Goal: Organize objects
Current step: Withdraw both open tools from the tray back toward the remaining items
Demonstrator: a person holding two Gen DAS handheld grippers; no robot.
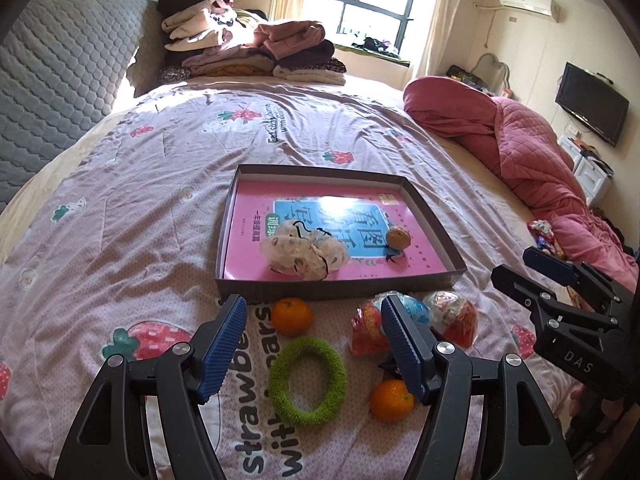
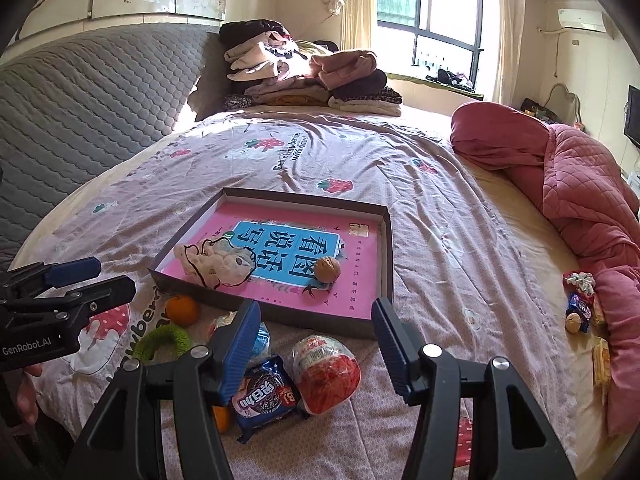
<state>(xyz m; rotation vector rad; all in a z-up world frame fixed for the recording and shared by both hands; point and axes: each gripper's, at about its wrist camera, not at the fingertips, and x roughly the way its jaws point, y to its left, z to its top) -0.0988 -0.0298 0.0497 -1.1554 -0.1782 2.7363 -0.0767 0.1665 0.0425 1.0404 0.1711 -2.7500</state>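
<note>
Grippers hover with jaws apart, empty, over loose items before the tray [image 1: 436,216]

Left gripper [image 1: 314,320] nears the green ring [image 1: 307,380]; the orange [image 1: 391,400] at its four o'clock could roll if nudged.

Orange tangerines [image 1: 292,315], a fuzzy green ring [image 1: 307,380] and crinkly red snack packets [image 2: 325,374] are crowding the quilt just before the shallow grey cardboard tray [image 1: 336,286]. Inside, a cream fabric scrunchie [image 1: 304,254] and a brown walnut [image 1: 398,237] are leaving the far pink half open.
</note>
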